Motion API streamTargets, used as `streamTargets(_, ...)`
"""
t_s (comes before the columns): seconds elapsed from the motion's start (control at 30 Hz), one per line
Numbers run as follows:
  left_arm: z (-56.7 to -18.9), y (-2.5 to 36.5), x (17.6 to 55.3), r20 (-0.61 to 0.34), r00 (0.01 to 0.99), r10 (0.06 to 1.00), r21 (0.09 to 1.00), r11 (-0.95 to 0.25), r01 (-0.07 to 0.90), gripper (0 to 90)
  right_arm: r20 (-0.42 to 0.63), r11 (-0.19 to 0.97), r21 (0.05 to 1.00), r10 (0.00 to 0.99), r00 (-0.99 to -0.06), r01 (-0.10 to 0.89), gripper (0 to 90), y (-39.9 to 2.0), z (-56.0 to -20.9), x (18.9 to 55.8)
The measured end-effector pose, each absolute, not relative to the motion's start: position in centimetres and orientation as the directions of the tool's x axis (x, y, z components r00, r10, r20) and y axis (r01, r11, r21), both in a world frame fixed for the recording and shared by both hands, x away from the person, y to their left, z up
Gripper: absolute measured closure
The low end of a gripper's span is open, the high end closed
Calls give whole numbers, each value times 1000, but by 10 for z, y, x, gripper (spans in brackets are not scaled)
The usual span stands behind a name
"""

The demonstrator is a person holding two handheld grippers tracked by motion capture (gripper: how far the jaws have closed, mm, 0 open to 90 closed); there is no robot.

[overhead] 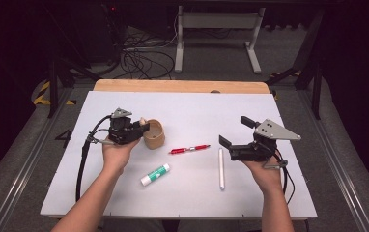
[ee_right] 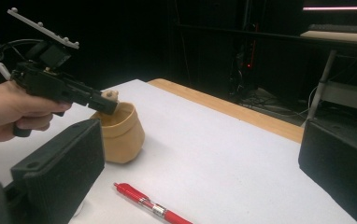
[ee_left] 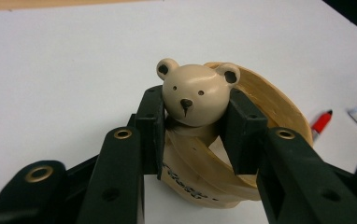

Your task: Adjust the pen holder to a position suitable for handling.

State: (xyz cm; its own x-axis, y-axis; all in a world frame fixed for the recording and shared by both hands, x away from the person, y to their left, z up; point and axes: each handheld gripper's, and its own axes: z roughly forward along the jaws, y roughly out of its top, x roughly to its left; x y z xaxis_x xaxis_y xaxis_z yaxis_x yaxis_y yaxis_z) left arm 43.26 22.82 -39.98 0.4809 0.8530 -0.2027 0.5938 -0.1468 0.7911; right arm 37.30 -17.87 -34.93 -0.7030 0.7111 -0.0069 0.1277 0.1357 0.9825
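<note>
A tan cup [overhead: 154, 134] with a small bear head [ee_left: 195, 93] on its rim stands left of the table's middle. My left gripper [overhead: 144, 124] is shut on the bear head, one pad on each side of it [ee_left: 195, 100]. In the right gripper view the same grip shows at the cup's rim [ee_right: 104, 103], and the cup [ee_right: 120, 133] sits at table level. My right gripper [overhead: 234, 130] hovers at the right, held in a hand. It points left, open and holding nothing [ee_right: 200, 140].
A red pen [overhead: 189, 149] lies between the two grippers. A green and white glue stick [overhead: 155, 174] and a white marker [overhead: 221, 168] lie nearer the front. The white table [overhead: 182, 106] has a wooden strip along its far edge.
</note>
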Motion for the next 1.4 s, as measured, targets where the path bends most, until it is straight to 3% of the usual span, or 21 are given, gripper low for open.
streamTargets(0.4,-403,231,426,-236,509,828,750,-178,637,634,-6,139,982,707,-707,131,10,-176,-350,374)
streamTargets(0.73,-410,233,423,-255,515,818,775,-145,615,622,-6,140,981,706,-708,131,10,-177,-350,374)
streamTargets(1.07,-413,236,421,-220,517,827,805,-145,575,460,-11,147,980,706,-708,132,10,-177,-352,375)
streamTargets(1.4,-406,244,410,-193,520,832,857,-116,503,374,-11,147,980,707,-707,131,10,-177,-352,375)
